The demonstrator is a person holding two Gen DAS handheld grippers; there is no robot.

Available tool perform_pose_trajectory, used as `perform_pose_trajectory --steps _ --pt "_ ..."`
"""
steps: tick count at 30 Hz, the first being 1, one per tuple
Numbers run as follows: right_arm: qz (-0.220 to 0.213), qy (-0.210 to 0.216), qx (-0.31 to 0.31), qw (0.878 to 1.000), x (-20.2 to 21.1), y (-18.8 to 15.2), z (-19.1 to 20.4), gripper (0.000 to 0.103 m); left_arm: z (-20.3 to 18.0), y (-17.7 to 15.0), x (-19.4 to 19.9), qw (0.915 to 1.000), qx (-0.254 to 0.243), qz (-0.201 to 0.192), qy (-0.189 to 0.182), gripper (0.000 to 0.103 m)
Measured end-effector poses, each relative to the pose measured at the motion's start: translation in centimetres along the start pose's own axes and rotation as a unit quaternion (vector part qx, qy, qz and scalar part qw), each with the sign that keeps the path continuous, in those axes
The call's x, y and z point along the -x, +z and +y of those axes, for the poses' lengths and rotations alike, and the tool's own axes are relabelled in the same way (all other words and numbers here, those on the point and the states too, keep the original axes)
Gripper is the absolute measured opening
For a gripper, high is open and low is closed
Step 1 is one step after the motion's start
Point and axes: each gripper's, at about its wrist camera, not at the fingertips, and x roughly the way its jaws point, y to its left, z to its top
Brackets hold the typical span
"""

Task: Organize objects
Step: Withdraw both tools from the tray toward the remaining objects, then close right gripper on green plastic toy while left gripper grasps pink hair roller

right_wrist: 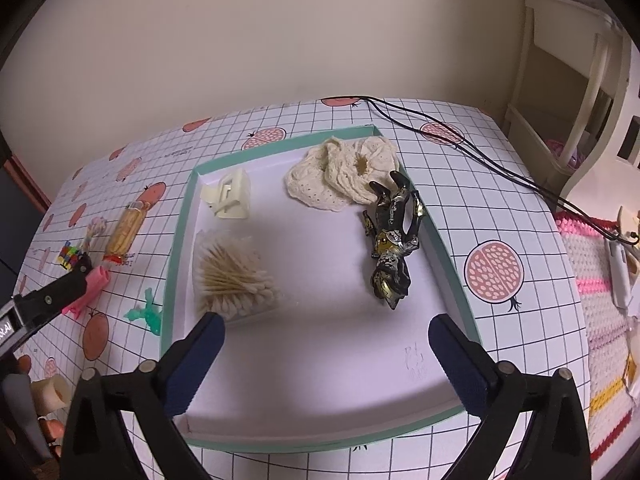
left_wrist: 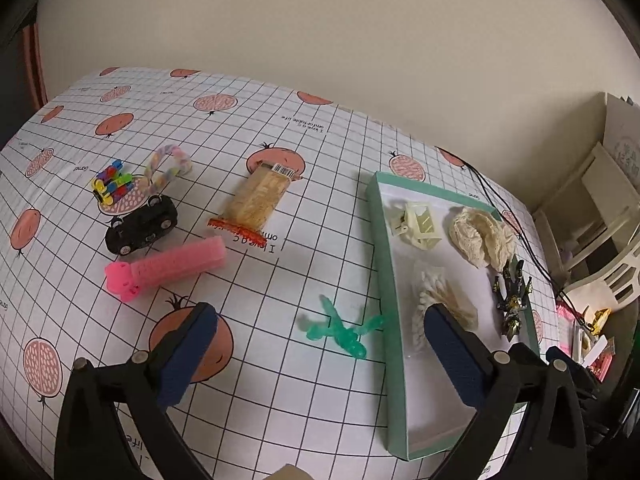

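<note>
Inside green box (right_wrist: pixel 182 216): swabs (right_wrist: pixel 232 280), figurine (right_wrist: pixel 394 240), lace (right_wrist: pixel 344 176), clip (right_wrist: pixel 230 196).

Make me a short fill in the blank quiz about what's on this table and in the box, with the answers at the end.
1. The black and gold figure lies inside the green-rimmed ____.
2. The green toy lies on the tablecloth, ____ the box.
3. Both the left tongs and the right tongs are ____ and hold nothing.
4. The toy car is coloured ____.

Answers: box; outside; open; black
</note>
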Motion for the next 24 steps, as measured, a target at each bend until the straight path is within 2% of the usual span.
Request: perform_pose_trajectory --steps 12,24 --pt "-0.002 -0.001 0.016 1.000 -0.3 0.1 1.9 0.103 2.4 0.8 0.9 0.9996 0.020 -0.017 0.006 0.103" --pt "-0.023 0.031 0.044 0.998 -0.1 0.5 6.4 0.103 6.9 1.9 1.9 0.9976 0.058 -0.029 0.023 0.103"
